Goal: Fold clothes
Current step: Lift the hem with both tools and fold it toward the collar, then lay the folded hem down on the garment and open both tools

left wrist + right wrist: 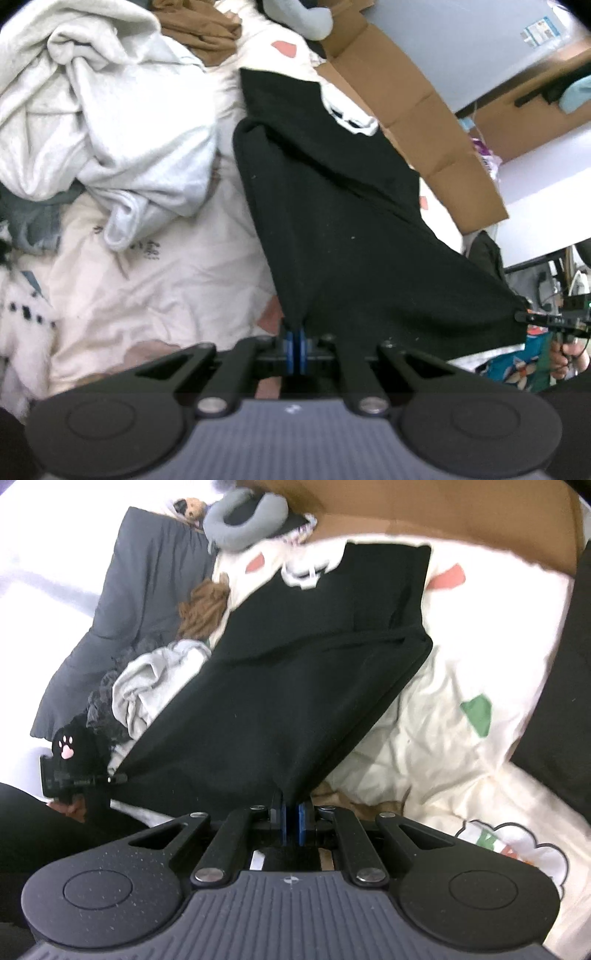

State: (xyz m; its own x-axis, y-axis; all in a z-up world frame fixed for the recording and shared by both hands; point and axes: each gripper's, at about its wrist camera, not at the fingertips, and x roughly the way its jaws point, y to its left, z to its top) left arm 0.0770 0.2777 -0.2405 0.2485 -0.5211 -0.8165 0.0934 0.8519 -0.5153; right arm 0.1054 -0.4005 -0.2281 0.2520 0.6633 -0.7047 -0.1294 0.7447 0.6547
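Left wrist view: right up close, the left gripper (295, 345) has its blue pads (289, 349) squeezed tight on a corner of the black garment (332, 221). The cloth stretches from there to the right, where the right gripper (532, 318) pinches another corner. The far end of the garment lies on the cream bedspread (147, 288). A crumpled white garment (110, 122) sits to the left, and a brown garment (203, 29) lies far off behind it. A cardboard box (424, 122) stands on the right.

Right wrist view: nearest, the right gripper (293, 823) is pressed shut on the black garment (295, 683), which hangs like a sheet between both tools. The left gripper (118, 778) grips the left corner, held by a hand (70, 806). Far away sit a grey neck pillow (243, 520) and a dark grey quilt (129, 602).
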